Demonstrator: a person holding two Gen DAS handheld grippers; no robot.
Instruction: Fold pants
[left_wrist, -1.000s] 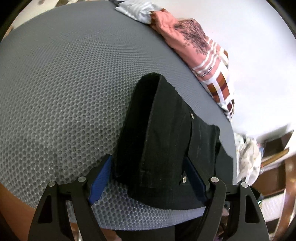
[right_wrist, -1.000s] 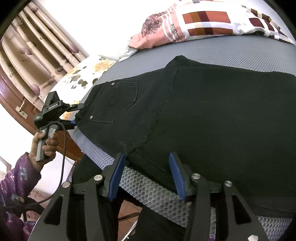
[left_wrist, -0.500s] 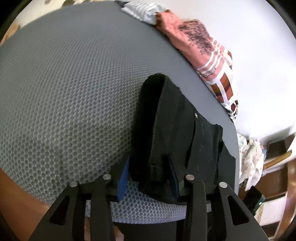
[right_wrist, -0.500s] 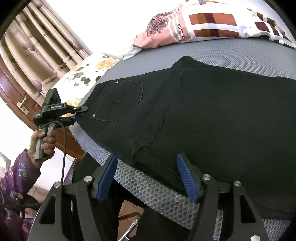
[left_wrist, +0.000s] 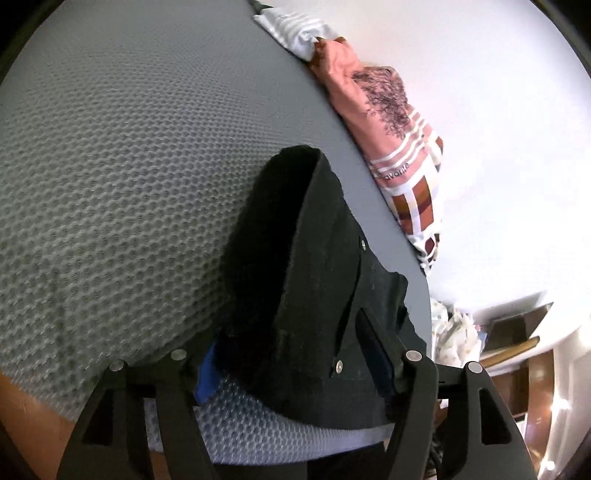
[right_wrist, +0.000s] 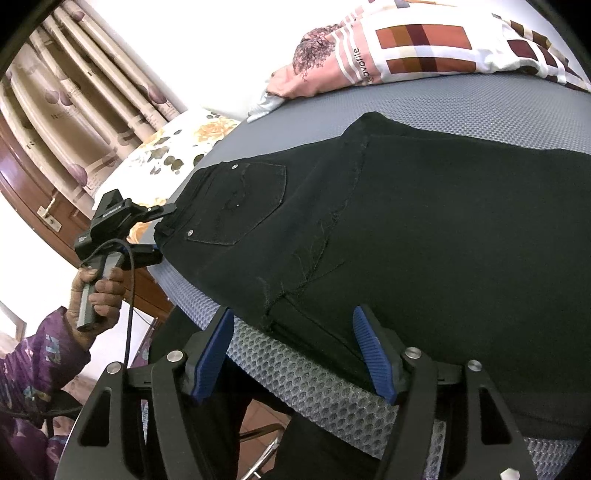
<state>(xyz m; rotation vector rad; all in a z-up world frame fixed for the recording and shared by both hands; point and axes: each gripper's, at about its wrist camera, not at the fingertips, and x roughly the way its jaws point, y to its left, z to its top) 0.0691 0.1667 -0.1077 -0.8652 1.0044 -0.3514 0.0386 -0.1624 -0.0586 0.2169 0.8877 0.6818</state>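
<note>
- Pants (right_wrist: 424, 229): black, spread flat on the grey mesh mattress (left_wrist: 129, 166), waistband at my left.
- My left gripper (left_wrist: 291, 362) straddles the waistband corner, fingers spread; my right gripper (right_wrist: 295, 354) hovers released at the crotch edge.
- Step, I judge: taking hold for the lengthwise fold; next, both must clench.

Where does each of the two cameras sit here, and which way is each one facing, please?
Left wrist: sits on the left claw at the bed's edge, looking along the black pants toward the patterned pillow; only the claw's own fingers show.
Right wrist: sits on the right claw at the pants' crotch, looking across the mattress; it shows the left hand holding the left claw at the waistband.
Shared: pants, mattress, pillow.
</note>
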